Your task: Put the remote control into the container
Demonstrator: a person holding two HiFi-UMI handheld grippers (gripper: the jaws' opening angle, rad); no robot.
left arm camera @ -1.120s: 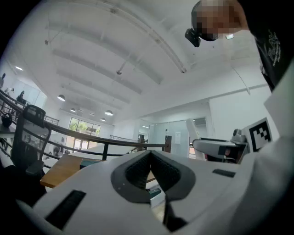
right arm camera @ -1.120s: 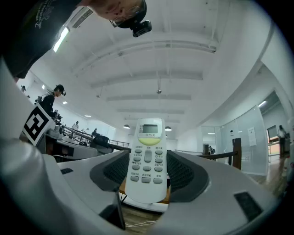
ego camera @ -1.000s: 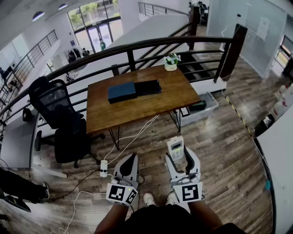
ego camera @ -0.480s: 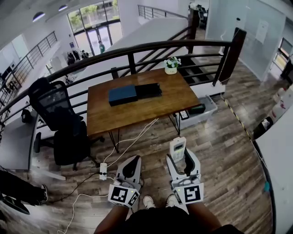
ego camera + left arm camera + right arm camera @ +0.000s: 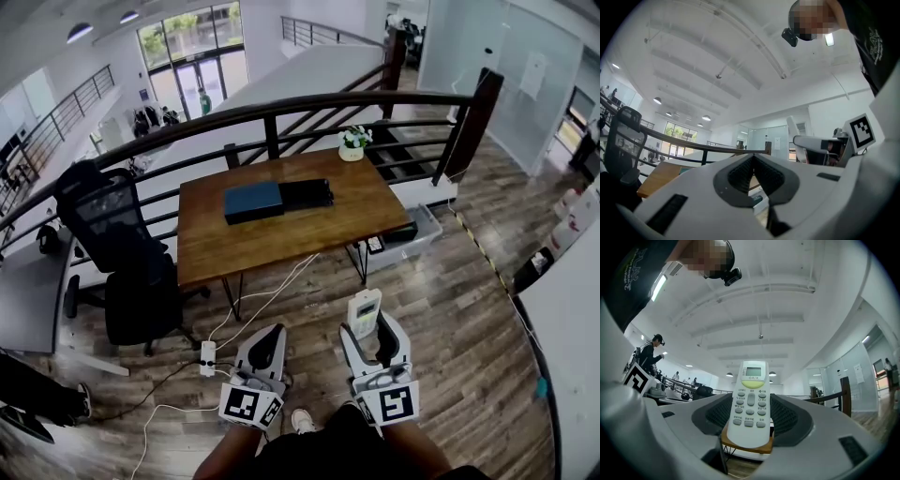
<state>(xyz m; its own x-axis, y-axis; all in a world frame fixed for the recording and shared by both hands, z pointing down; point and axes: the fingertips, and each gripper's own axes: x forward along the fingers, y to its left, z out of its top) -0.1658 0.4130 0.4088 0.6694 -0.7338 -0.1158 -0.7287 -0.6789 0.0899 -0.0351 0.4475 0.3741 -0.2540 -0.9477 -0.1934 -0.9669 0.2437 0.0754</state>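
While the person stands on a wood-plank floor (image 5: pixel 469 309), the head view shows both grippers low in the frame, well short of a wooden table (image 5: pixel 281 239) that stands against a dark curved railing (image 5: pixel 281 105). The right gripper (image 5: pixel 373 330) grasps a white remote control (image 5: pixel 364 313), which stands upright between its jaws. The left gripper (image 5: pixel 269 332) is beside it. On the table lie a dark blue flat case (image 5: pixel 253 201) and a black one (image 5: pixel 307 194), touching side by side, and a small potted plant (image 5: pixel 352 142) sits at the far edge. A pale grey container (image 5: pixel 433 214) rests on the floor just beyond the table's right end, well apart from the remote control, with a dark item inside. A black office chair (image 5: pixel 122 253) stands left of the table; a power strip (image 5: pixel 207 354) and white cables lie on the floor.

From the left gripper view, the jaws are clenched pad to pad with nothing between them. A white beamed ceiling (image 5: pixel 717 61) with round lights fills the upper frame.

Through the right gripper view, the jaws clamp the remote's lower sides, its display uppermost and buttons facing the camera. Behind stand a glass wall (image 5: pixel 834 376) and a person in a cap (image 5: pixel 649 352) at far left.
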